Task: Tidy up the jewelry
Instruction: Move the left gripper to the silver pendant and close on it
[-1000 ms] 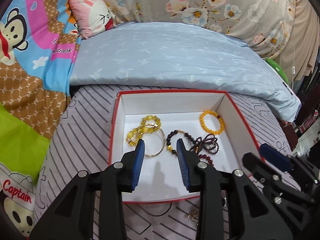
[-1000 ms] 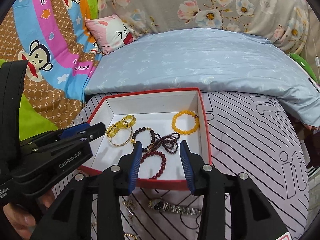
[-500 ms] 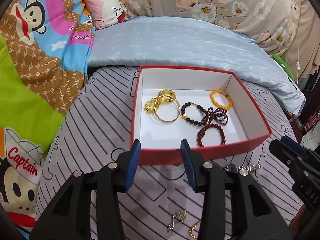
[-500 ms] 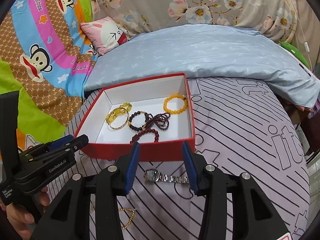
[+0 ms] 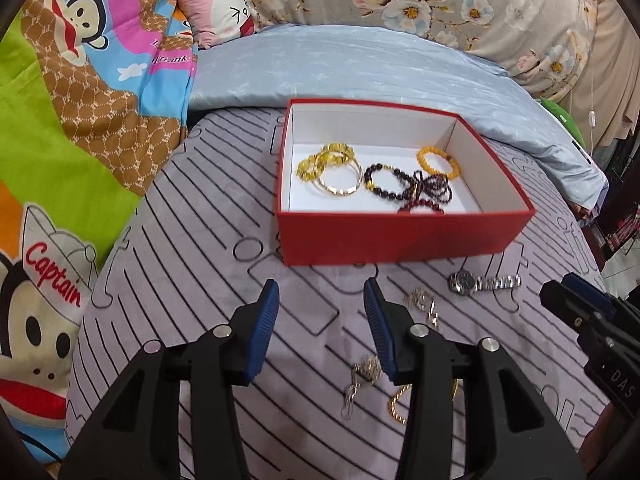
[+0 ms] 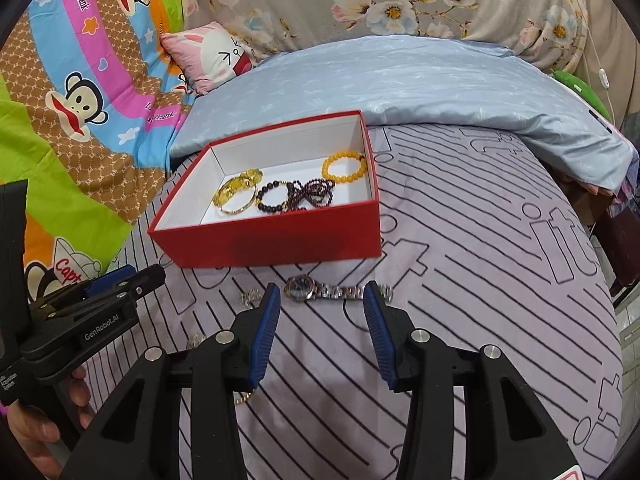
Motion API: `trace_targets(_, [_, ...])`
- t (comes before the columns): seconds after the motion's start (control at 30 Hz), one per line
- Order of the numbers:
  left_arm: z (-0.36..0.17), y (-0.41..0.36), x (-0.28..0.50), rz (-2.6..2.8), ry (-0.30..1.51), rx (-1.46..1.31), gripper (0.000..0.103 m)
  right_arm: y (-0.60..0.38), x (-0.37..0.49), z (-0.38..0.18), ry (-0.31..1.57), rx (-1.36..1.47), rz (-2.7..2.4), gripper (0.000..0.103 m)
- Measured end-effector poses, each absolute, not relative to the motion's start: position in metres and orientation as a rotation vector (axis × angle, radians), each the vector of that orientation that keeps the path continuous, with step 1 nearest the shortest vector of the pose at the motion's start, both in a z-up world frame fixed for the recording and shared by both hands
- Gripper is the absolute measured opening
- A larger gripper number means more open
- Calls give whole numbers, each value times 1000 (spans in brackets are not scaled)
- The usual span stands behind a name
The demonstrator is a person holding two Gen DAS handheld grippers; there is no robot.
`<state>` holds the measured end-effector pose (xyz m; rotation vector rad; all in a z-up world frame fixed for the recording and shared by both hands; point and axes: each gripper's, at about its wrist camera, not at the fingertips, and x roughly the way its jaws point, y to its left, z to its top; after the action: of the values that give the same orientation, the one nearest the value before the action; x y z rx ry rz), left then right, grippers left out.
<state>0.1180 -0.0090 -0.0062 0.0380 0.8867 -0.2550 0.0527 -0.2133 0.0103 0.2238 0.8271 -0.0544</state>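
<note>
We hold both grippers low over the striped bedcover (image 5: 168,240), short of the red box (image 5: 404,236), because the loose pieces lie there: left gripper (image 5: 322,330) and right gripper (image 6: 322,334) both have jaws parted with nothing between the pads, the right one lined up on the silver watch (image 6: 320,289) just beyond its tips. Count: one box holding five bracelets (yellow bead bracelet (image 5: 324,160), gold bangle (image 5: 340,184), dark bead bracelet (image 5: 386,184), dark red strand (image 5: 430,196), orange bead bracelet (image 5: 436,162)); outside it one watch, one silver chain (image 5: 424,306), one charm (image 5: 360,376), and a gold chain (image 5: 398,402) partly hidden, so that count is a judgement.
</note>
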Motion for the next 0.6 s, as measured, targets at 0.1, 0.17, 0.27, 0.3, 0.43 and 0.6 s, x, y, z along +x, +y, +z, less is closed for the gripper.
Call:
trace_targets(0.1, [-17,-4,105,-264,905,37,42,-213,41,6,838,230,-53,43])
trace_targets(0.17, [-24,-2,97,-272,918,35,42,-213,34,3,846,232,-51,43])
trace_targets(0.27, [-34,0,86,-277,933,38,42,-211,25,-2,859,236,-47,43])
trace_targets(0.3, [-37,1,84,-277,934,38,42,-211,23,-3,864,241,-45,43])
trace_targets(0.43, [-45,-1,80,-290,944,34,42,-209,18,-6,874,250,-41,43])
trace_targets(0.6, [-50,-10,77,-313,951,39,42,-208,15,-8,877,254,-38,43])
